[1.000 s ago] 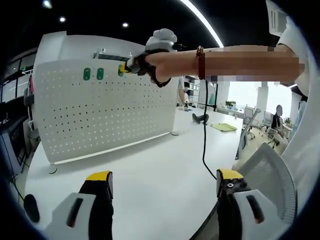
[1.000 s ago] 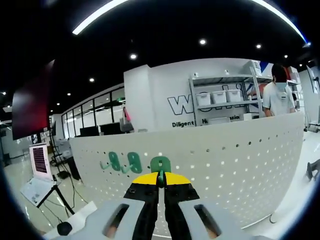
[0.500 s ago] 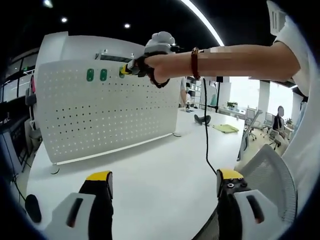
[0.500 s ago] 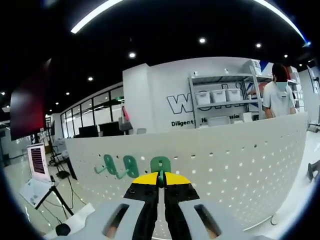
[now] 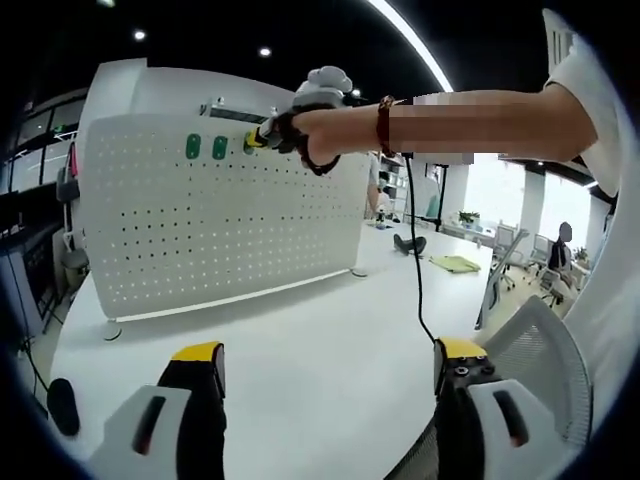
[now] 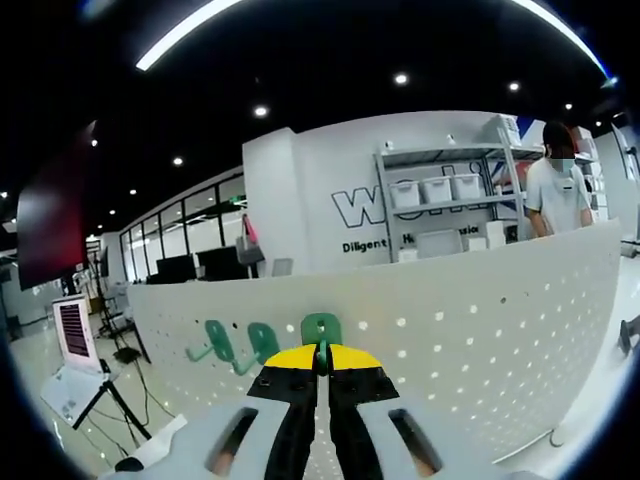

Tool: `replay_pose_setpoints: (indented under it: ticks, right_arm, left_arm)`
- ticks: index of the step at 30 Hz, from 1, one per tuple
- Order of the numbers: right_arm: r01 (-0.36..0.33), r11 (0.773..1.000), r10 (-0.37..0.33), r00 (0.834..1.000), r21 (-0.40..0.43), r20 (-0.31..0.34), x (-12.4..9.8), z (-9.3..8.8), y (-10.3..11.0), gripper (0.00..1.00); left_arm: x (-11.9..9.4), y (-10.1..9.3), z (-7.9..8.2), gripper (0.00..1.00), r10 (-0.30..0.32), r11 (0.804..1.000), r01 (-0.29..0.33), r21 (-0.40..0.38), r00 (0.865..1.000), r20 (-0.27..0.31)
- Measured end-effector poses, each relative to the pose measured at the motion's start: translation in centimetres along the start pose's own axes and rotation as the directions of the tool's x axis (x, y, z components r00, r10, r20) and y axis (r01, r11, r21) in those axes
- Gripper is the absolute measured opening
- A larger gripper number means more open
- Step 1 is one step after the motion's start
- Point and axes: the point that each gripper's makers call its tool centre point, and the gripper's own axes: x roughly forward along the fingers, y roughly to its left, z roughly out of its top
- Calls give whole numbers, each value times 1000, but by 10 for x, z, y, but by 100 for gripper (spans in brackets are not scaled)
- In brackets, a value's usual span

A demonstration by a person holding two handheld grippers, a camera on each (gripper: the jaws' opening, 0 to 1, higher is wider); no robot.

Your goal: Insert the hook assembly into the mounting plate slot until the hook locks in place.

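Gripping a green hook between its yellow-tipped jaws, my right tool sits clenched with the jaws pressed together, the hook's flat head standing right against the white pegboard near its top edge. Just to the left of it on the same board hang two more green hooks, side by side and close to each other. From my left tool's view, the right tool is up at the top of the pegboard, my hand wrapped around it and my forearm stretching in from the right, with a cable hanging down from it toward the worktop. The pegboard stands upright on that white worktop. My left tool hangs low over the worktop, well apart from the board, jaws spread wide and grasping nothing. A mesh chair back shows beside its right jaw
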Motion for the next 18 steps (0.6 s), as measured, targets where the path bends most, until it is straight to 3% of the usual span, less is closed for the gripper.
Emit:
replay_pose_setpoints:
  ticks: [18]
  right_arm:
    - [38, 999, -39, 999, -30, -16, 6, -8, 0, 1]
  left_arm:
    - [2, 3, 0, 87, -4, 1000, 4, -12, 1000, 5]
